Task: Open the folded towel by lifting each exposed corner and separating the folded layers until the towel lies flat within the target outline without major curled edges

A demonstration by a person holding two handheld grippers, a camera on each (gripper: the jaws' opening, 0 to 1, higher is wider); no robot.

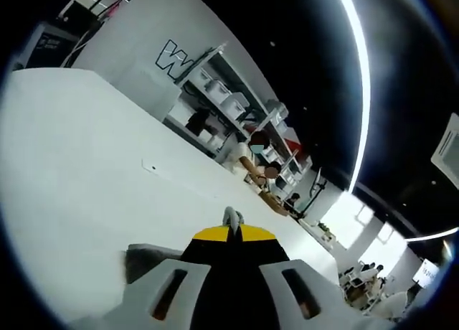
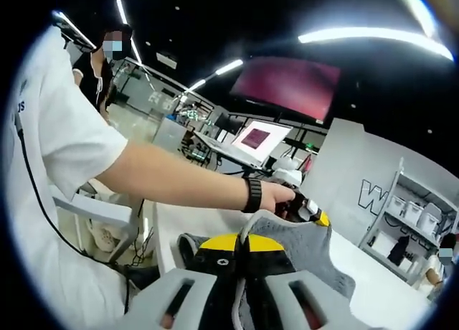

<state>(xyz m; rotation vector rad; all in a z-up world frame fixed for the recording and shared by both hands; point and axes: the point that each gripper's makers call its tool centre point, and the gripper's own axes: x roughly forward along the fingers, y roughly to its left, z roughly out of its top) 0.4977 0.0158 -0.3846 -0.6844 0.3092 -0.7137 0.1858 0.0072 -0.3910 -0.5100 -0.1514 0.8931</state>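
Now, right claw, bottom centre of right gripper view: jaws pinched on grey towel edge, cloth lifted above white tabletop. Left claw, bottom centre of left gripper view: jaws together on sliver of towel; more cloth lower left. Beyond, mid frame in right view, person's hand grips left claw. Risks: thin pinch slipping, edge dropping curled; both layers caught together, fold not separating.

In the left gripper view we see little of the towel: a grey tip pinched in the left claw, the rest hidden behind it. In the right gripper view the right claw covers the towel's near edge, and the person's hand hides the far corner. The bench beyond the towel is cut off by the picture's edge.
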